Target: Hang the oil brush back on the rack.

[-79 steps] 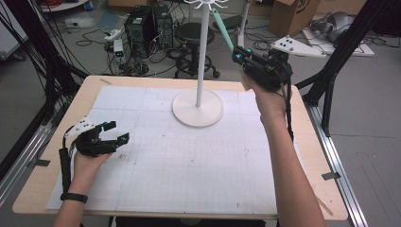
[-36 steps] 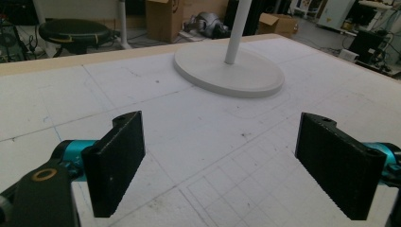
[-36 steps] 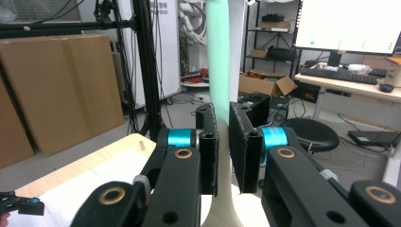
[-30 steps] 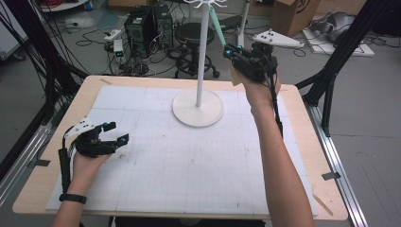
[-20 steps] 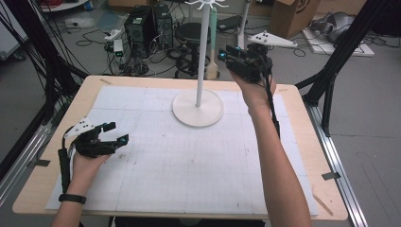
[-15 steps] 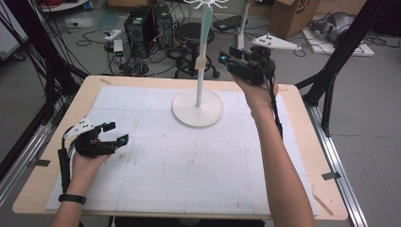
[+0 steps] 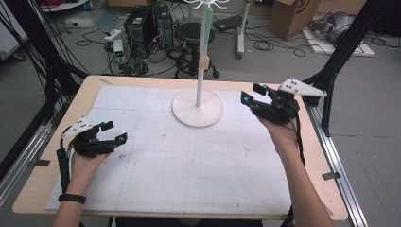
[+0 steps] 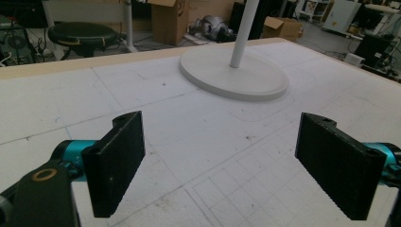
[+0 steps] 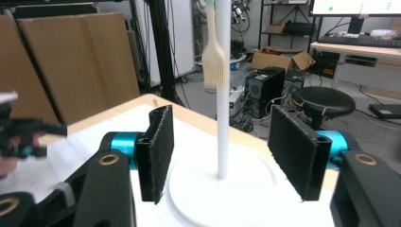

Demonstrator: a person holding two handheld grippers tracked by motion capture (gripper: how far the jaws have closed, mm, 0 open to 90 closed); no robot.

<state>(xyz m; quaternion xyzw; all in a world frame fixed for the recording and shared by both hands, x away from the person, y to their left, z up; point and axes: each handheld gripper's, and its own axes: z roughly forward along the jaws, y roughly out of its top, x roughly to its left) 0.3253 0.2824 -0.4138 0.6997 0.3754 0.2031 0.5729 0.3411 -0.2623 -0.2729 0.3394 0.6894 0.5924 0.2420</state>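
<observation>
A white stand rises from a round base (image 7: pixel 197 108) at the back middle of the gridded mat. A brush (image 7: pixel 206 42) with a teal handle and cream bristles (image 9: pixel 213 66) hangs from its top beside the pole (image 9: pixel 222 94). My right gripper (image 7: pixel 252 93) hovers right of the base, apart from it and pointing at the pole. Its jaws have just been opening and nothing is between the pads (image 9: pixel 222 151). My left gripper (image 7: pixel 115 131) rests low at the mat's left side, open and empty (image 8: pixel 222 161), facing the base (image 8: pixel 234 73).
The white mat (image 7: pixel 189 175) covers most of the wooden table (image 7: pixel 33 189). Beyond the far edge stand a black stool (image 7: pixel 191 33), computer towers (image 7: pixel 144 23), cardboard boxes (image 7: pixel 295 14) and loose cables. Black frame posts (image 7: pixel 340 52) flank the table.
My right gripper held the brush up by the stand's top, then let go, opened its jaws and dropped down to the right. The brush now hangs from the stand. My left gripper stayed put.
</observation>
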